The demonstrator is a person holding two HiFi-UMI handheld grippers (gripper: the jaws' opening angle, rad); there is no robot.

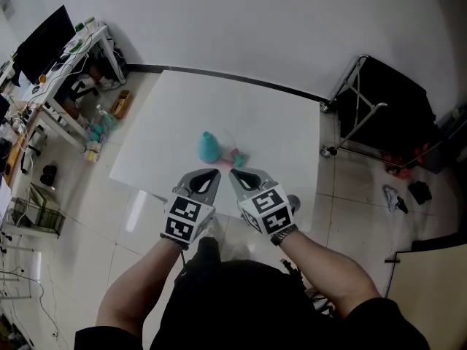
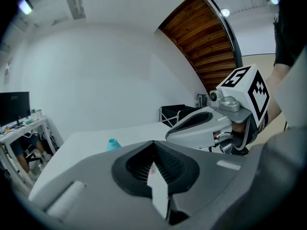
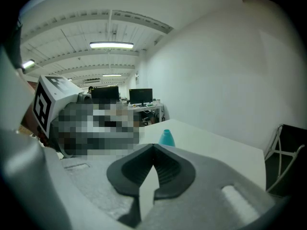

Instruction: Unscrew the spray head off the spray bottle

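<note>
Left gripper [image 1: 214, 173]: mine, jaws fully together with nothing between them, held above the near edge of the white table [image 1: 277, 122].

Right gripper [image 1: 235, 173]: same condition, closed and empty, just beside the left one, tips almost meeting.

Spray bottle [image 1: 209, 148]: teal, standing upright on the table, long axis vertical, narrow neck up and bare. It bears 12 o'clock from the left gripper, near, and 11 o'clock from the right gripper. I judge my left hand the nearer, by a little.

Pink piece [image 1: 237, 157]: lies just beside the bottle at its 4 o'clock, and at 12 o'clock from my right gripper. It is probably the spray head but too small to be sure. If so, the unscrewing looks done.
</note>
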